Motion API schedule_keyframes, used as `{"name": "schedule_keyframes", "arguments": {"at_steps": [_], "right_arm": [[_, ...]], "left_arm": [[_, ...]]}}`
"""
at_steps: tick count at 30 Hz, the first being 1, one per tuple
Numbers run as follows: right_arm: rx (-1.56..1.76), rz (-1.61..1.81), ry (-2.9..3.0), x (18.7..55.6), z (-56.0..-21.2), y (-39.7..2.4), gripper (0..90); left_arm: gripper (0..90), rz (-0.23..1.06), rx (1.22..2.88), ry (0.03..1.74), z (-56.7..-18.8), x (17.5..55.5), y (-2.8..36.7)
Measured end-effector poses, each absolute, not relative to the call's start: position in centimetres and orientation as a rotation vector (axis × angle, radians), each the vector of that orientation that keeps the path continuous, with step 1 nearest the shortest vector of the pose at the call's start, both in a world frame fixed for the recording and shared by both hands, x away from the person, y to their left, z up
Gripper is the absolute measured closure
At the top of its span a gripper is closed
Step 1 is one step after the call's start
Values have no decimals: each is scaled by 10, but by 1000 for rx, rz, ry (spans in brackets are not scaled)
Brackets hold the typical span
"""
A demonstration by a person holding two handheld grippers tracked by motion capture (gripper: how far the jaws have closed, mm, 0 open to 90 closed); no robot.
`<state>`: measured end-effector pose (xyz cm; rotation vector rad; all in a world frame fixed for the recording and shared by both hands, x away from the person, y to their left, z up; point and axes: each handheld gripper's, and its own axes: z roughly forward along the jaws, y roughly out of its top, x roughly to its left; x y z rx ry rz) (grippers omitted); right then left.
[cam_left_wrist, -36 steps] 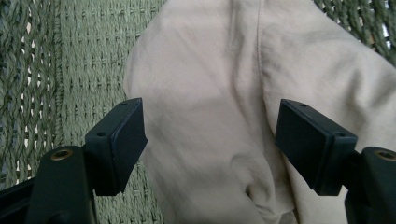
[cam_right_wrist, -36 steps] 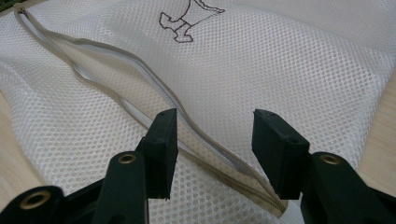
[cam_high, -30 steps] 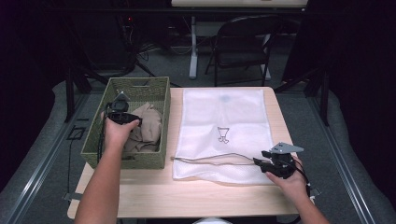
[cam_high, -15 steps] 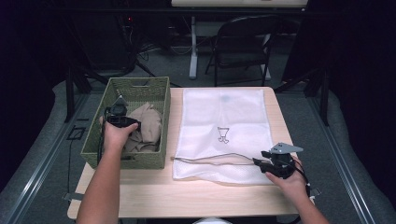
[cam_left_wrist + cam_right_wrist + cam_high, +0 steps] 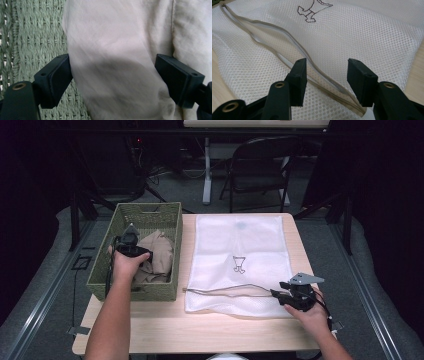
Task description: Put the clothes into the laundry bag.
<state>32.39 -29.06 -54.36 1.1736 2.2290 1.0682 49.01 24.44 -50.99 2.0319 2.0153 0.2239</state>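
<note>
Grasping beige cloth (image 5: 112,62) in basket (image 5: 165,215): left hand-held gripper (image 5: 113,80) just spread, straddling fold; right hand-held gripper (image 5: 325,82) spread at 5 o'clock of mesh bag (image 5: 240,240) – close squarely, deep bite

Between your left gripper's black jaws, beige cloth (image 5: 117,75); beside them, the basket's (image 5: 32,37) sage-green weave. Between your right gripper's black jaws, white honeycomb mesh bag (image 5: 367,37) with a grey zipper (image 5: 287,35); beyond them, a dark outline drawing (image 5: 312,10).
</note>
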Motion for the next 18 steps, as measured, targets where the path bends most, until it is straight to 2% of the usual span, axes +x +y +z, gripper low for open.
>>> {"name": "schedule_keyframes", "arguments": {"at_steps": [18], "right_arm": [[1172, 1064, 2236, 324, -544, -289, 504]], "left_arm": [[139, 55, 1970, 2065, -526, 499, 252]]}}
